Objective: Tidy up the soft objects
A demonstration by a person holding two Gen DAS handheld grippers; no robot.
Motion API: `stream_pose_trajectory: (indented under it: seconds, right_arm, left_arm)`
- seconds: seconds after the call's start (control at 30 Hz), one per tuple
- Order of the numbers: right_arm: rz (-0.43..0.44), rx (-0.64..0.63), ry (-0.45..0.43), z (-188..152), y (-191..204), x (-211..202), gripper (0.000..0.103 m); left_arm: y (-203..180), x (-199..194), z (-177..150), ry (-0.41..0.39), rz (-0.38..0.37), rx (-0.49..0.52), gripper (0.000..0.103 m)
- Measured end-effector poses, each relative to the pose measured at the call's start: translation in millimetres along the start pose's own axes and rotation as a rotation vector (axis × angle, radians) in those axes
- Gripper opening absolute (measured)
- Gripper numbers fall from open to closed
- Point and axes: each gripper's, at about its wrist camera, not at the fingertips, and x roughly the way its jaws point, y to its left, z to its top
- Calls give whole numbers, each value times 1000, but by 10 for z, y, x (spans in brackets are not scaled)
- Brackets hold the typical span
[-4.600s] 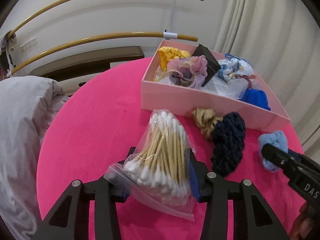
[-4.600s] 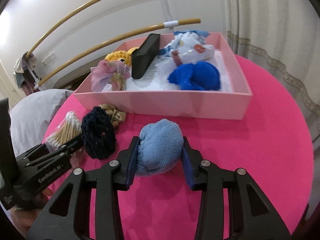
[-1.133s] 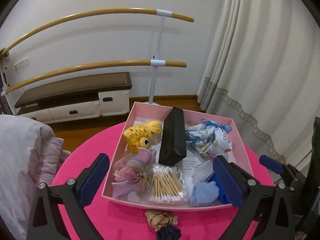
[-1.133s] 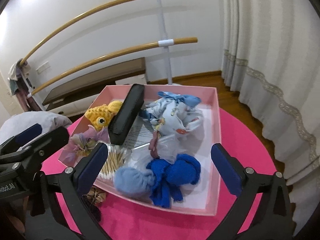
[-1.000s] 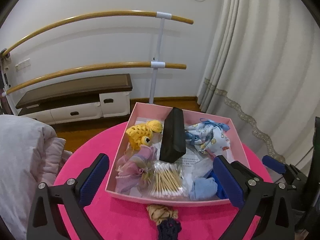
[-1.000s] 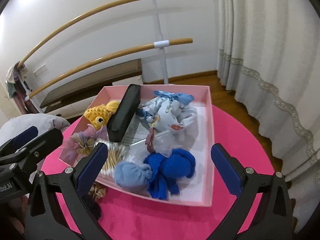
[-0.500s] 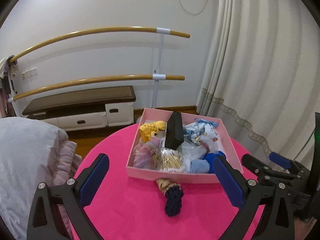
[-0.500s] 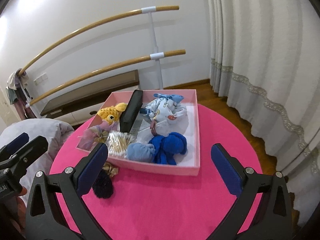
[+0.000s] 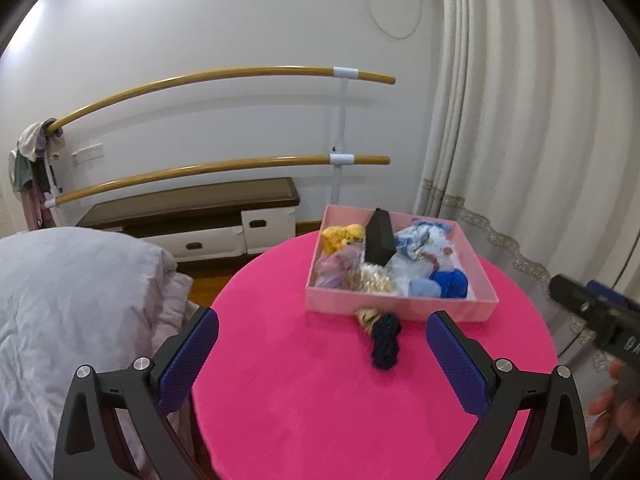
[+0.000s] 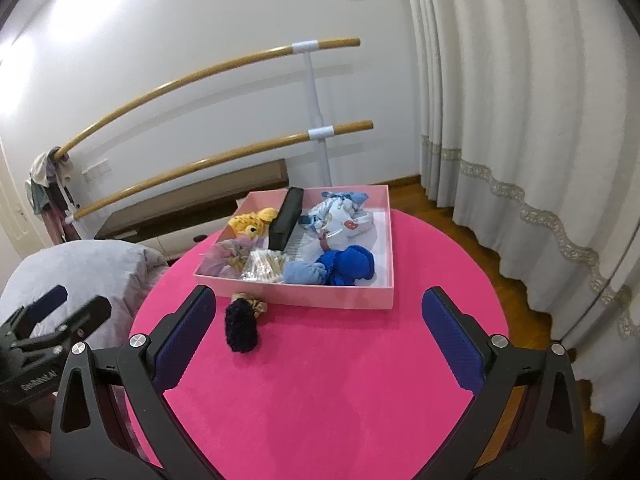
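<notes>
A pink box point(image 9: 400, 309) point(image 10: 296, 295) sits at the far side of the round pink table point(image 9: 320, 392) point(image 10: 340, 380). It holds a cotton swab bag point(image 10: 265, 266), a light blue soft ball point(image 10: 303, 273), dark blue cloth point(image 10: 352, 264), a yellow crochet toy point(image 10: 251, 221), a black case point(image 10: 285, 218) and patterned cloth point(image 10: 340, 214). A navy scrunchie point(image 9: 385, 340) point(image 10: 240, 330) and a tan scrunchie point(image 9: 366, 316) point(image 10: 254, 303) lie on the table before the box. My left gripper point(image 9: 322, 354) and right gripper point(image 10: 319, 336) are open, empty, well back from the box.
A grey duvet point(image 9: 68, 304) lies left of the table. Wooden ballet bars point(image 9: 224, 76) and a low bench point(image 9: 192, 204) stand along the wall behind. White curtains point(image 10: 520, 120) hang to the right. The right gripper shows at the right edge of the left wrist view point(image 9: 592, 312).
Both grippers released their items into the box, opened, and have pulled back and up from it. The swab bag and light blue ball now lie in the box.
</notes>
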Motion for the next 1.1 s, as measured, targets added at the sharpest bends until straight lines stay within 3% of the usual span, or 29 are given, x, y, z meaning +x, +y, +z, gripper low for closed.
stream_pose_trajectory:
  seconds: [0.2,0.57,1.1]
  right_arm:
    - [25,-7,-24,-103,115,-230,103]
    - [55,-25,-22,-266,268,-354,103]
    - [58,-31,90,-373,285,221,103]
  left_arm:
    - [100,-242,-202,8,20,-7,103]
    - [225,-343,-314,25,19,-13,103]
    - [318,178,-312,102,22,-21,103]
